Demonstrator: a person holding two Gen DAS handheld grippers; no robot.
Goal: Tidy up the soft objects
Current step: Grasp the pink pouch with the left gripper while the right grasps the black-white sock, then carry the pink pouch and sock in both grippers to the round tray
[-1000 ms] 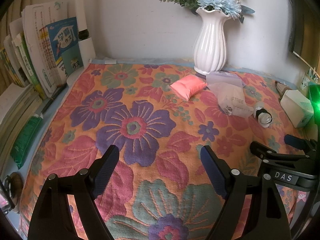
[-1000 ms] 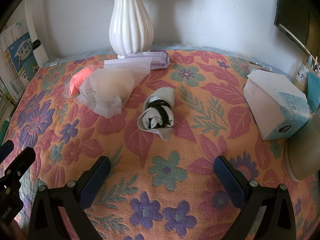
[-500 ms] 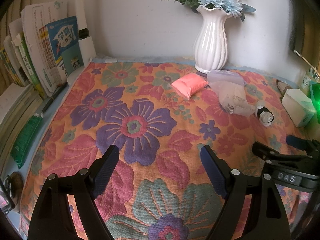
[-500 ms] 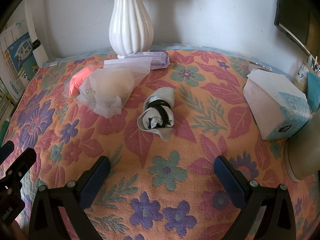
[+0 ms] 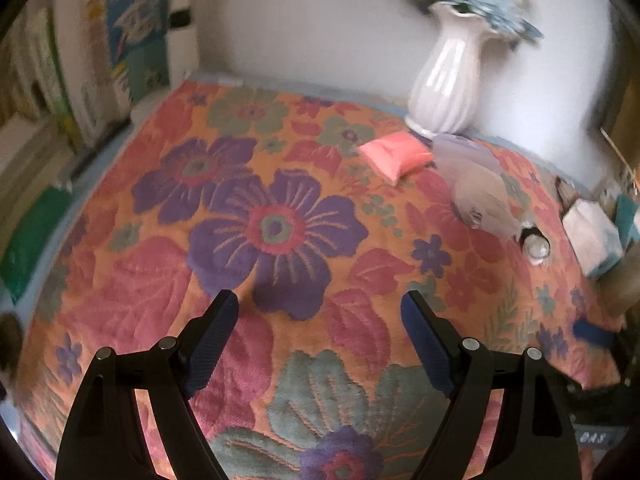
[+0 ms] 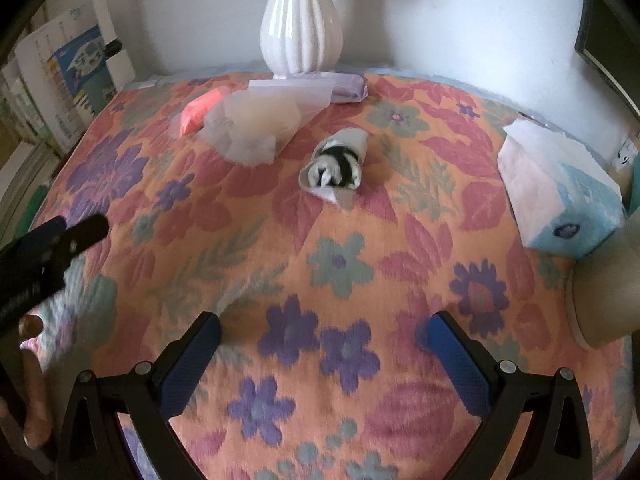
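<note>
In the left wrist view, the left gripper (image 5: pixel 320 312) is being held above the floral cloth (image 5: pixel 280 224) with its jaws spread wide and nothing between them. The soft things are lying far and to the right: a pink pouch (image 5: pixel 394 156) near the foot of the white vase (image 5: pixel 448 92), a translucent bag (image 5: pixel 480 192) just right of it, and a rolled sock (image 5: pixel 536 244) beyond the bag's near right corner. A tissue pack (image 5: pixel 596 236) is sitting near the right edge. This view is blurred, so finer detail cannot be made out. By judgement, an approach is being made, and the pink pouch is the nearest candidate for this side.

In the right wrist view, the right gripper (image 6: pixel 320 336) is likewise being held wide open and empty, well short of the rolled sock (image 6: pixel 336 168), which is lying almost straight ahead. The translucent bag (image 6: pixel 260 124) is lying to the sock's far left, overlapping the pink pouch (image 6: pixel 198 114); a purple packet (image 6: pixel 348 88) is lying at the vase's base (image 6: pixel 300 20). The left gripper (image 6: pixel 48 248) is showing at the left edge. For a sound grasp, the sock is probably best straddled across its banded middle, with the fingers lowered close to the cloth before being closed, so that the roll is being squeezed and not unrolled. The bag's loose edge should be kept out of the closing jaws.
</note>
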